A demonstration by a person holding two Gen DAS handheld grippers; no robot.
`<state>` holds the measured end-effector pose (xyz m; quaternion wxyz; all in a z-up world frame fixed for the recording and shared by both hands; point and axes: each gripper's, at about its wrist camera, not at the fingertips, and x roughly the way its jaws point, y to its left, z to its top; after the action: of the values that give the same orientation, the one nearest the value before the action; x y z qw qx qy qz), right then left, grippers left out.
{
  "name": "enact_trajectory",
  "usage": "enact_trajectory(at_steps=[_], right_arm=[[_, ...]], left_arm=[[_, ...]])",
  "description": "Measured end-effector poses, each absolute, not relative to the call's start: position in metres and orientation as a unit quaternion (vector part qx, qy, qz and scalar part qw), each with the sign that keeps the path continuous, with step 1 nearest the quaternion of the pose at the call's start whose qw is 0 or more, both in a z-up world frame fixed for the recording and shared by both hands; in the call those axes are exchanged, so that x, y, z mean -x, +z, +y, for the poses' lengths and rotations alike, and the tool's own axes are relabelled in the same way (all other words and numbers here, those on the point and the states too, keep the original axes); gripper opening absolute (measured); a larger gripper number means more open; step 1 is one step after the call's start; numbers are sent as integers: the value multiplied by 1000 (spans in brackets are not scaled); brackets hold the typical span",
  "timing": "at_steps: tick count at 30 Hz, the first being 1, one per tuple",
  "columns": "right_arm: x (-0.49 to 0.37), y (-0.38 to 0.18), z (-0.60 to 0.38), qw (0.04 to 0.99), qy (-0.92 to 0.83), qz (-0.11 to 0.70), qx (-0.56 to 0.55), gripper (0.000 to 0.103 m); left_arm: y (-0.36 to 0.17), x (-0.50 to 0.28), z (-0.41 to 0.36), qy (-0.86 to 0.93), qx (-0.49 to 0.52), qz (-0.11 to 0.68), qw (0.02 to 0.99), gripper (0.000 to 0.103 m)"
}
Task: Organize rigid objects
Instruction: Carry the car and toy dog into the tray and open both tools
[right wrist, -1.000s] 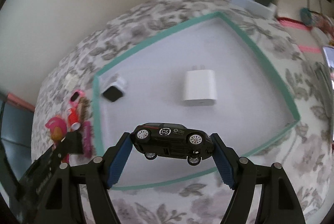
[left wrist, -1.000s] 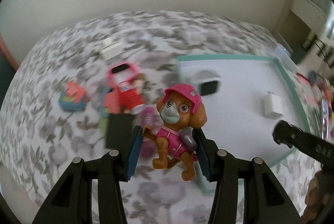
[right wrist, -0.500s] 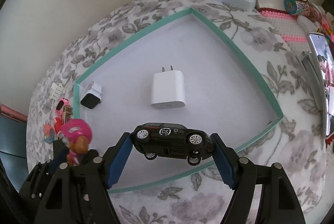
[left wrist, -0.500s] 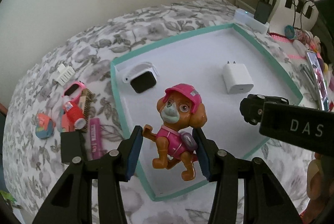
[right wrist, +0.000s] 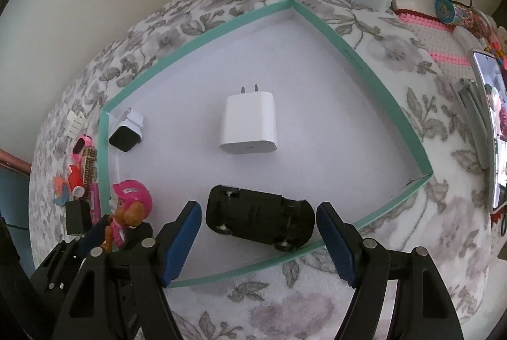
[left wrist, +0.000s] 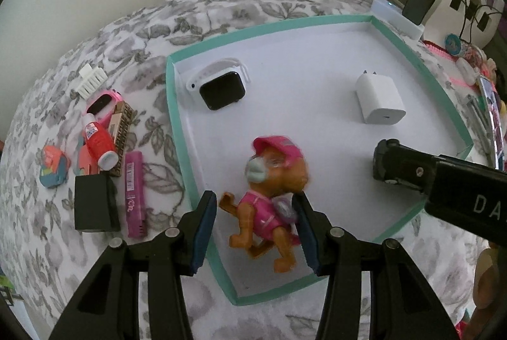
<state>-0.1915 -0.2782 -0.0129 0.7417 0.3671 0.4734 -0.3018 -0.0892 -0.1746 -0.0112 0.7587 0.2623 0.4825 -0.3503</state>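
1. My right fingers [right wrist: 258,207] stand wide open and hold nothing. There is a clear gap between each blue pad and the thing lying between them.
2. That thing is the black toy car [right wrist: 259,218]. It lies wheels up on the white floor of the tray [left wrist: 176,118], close to the near teal rim.
3. My left fingers [left wrist: 253,200] are set narrow around the puppy figure [left wrist: 269,197], which has a pink cap and a pink vest.
4. The puppy looks smeared while the tray around it looks sharp. One pad seems to meet its backpack side, and a thin gap shows between the other pad and its raised paw, so I cannot tell whether I have a real grip on it.
5. The puppy is over the near left part of the tray, just inside the left rim, head up and tilted.
6. Also in the tray are a white smartwatch [left wrist: 221,88] with a dark face in the far left corner, and a white charger [left wrist: 378,101] lying flat with its prongs pointing away, well apart from the watch.
7. Left of the tray, on the flowered cover [left wrist: 63,245], lie a pink watch [left wrist: 103,102], a red bottle [left wrist: 98,143], a pink bar [left wrist: 134,191] and a black block [left wrist: 93,202], all bunched together.
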Motion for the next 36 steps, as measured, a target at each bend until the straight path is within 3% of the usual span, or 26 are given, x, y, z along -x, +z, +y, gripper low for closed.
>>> enact_trajectory(at_steps=[3,29,31,36], right_arm=[[189,-12,-278,741,-303,475,-365,79],[184,26,-266,786,-308,441,-305,85],[182,27,-263,791,-304,441,-296,86],[176,24,-257,798,-297,446,-277,90]], left_arm=[[-11,91,-176,-350,-267,477,761,55],[38,30,-124,-269,-131,464,834,57],[38,26,-120,-260,-126,466,836,75],[37,16,-111,-245,-110,469,841,81]])
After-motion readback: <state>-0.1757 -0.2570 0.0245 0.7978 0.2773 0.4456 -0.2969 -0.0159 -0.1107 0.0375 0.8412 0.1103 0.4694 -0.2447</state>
